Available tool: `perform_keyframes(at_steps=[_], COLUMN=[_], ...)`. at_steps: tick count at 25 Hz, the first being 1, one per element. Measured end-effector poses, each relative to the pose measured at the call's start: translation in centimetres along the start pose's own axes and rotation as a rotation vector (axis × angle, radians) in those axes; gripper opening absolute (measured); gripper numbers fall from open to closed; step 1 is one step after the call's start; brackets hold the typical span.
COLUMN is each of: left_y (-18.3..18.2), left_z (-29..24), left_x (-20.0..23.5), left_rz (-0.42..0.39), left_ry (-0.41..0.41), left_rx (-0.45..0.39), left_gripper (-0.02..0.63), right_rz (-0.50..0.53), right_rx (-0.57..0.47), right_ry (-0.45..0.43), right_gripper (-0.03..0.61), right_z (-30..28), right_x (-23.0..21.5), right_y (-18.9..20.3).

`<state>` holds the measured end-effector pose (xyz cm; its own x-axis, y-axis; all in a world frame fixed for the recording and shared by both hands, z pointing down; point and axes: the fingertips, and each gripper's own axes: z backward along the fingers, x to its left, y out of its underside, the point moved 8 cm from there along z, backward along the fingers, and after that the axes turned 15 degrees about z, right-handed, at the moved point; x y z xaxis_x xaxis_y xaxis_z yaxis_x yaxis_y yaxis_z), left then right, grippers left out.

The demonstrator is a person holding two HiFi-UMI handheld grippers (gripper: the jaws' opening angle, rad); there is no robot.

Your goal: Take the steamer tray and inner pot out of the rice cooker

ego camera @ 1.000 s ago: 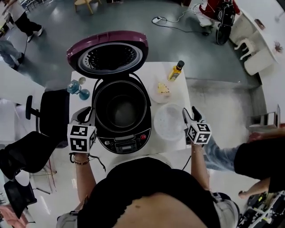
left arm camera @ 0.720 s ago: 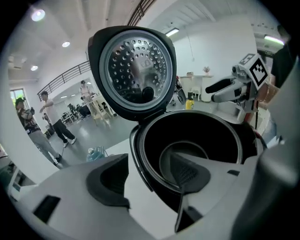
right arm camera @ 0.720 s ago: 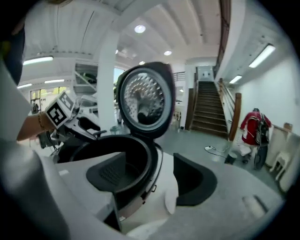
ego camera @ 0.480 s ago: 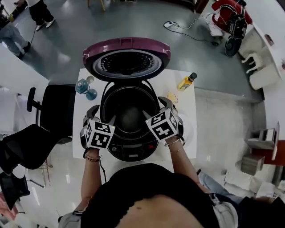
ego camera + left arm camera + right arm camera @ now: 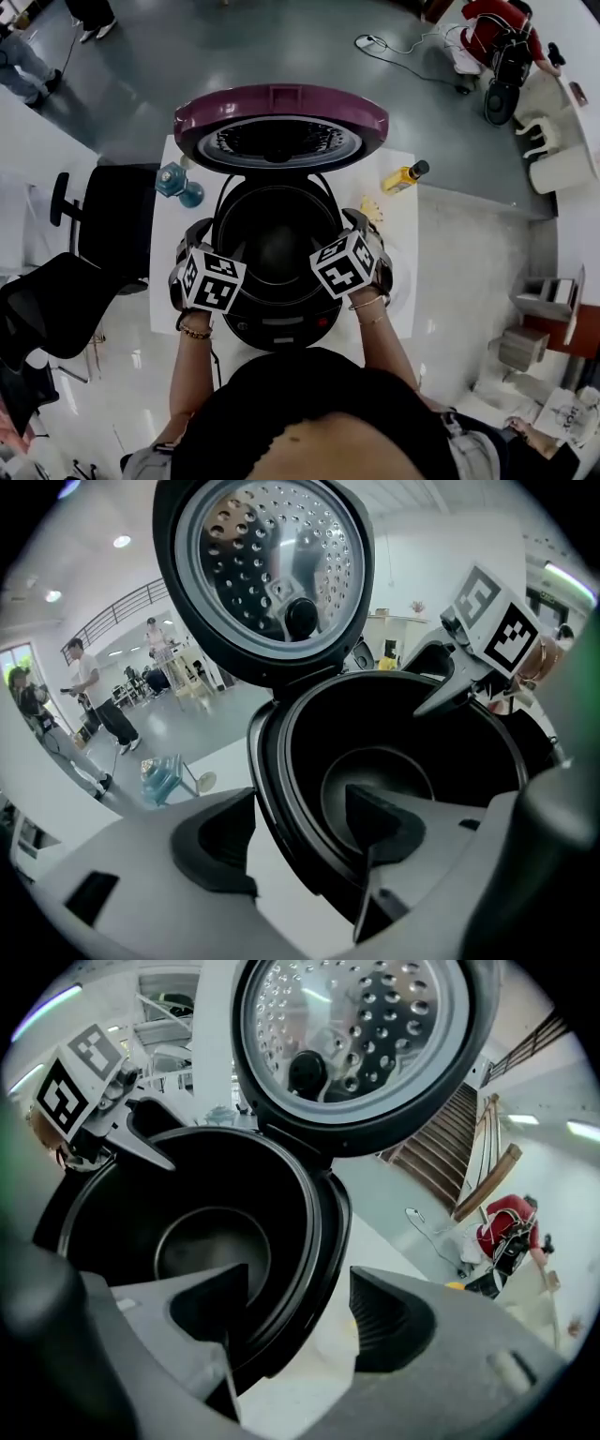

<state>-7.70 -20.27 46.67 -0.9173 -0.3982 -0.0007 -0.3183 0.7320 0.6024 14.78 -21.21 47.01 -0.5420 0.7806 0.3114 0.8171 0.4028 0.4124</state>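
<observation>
Upon the counter (image 5: 161,234), the pot (image 5: 277,234) rim is straddled at opposite sides; left gripper (image 5: 300,834) and right gripper (image 5: 300,1312), just opened, are spread wide, nothing pinched.

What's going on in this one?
A person works two grippers at the open rice cooker. The left gripper and right gripper have just opened their jaws; each straddles the cooker's rim, one jaw inside the inner pot, one outside, pressing on nothing. The pot sits in the cooker, lid up.

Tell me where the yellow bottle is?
Head view: the yellow bottle sits at the far right corner of the table, beside the open purple lid.
</observation>
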Motion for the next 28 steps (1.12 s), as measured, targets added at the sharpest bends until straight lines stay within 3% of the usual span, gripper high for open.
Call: perform_keyframes(at_steps=[6, 9, 14, 21, 24, 28], left_y=[-0.6, -0.9, -1.1, -1.3, -1.3, -1.2], left_z=[0.1, 0.4, 0.8, 1.1, 1.3, 1.9], left_x=[0.6, 0.6, 0.4, 0.4, 0.2, 0.4], left_rz=[-0.018, -0.028, 0.013, -0.029, -0.059, -0.020], left_ry=[0.010, 0.015, 0.028, -0.041, -0.063, -0.038], left_rx=[0.045, 0.055, 0.057, 0.088, 0.100, 0.094], left_gripper=[0.277, 0.258, 0.215, 0.187, 0.167, 0.140], right_rz=[0.050, 0.062, 0.018, 0.063, -0.018, -0.116], right_rx=[0.023, 0.002, -0.049, -0.074, -0.156, -0.278], right_ry=[0.036, 0.032, 0.049, 0.133, 0.127, 0.126], right_gripper=[0.295, 0.235, 0.198, 0.143, 0.115, 0.083], right_z=[0.2, 0.7, 1.3, 2.0, 2.7, 3.9], right_x=[-0.2, -0.5, -0.5, 0.3, -0.1, -0.7], right_y=[-1.0, -1.4, -1.0, -1.6, -1.8, -2.2])
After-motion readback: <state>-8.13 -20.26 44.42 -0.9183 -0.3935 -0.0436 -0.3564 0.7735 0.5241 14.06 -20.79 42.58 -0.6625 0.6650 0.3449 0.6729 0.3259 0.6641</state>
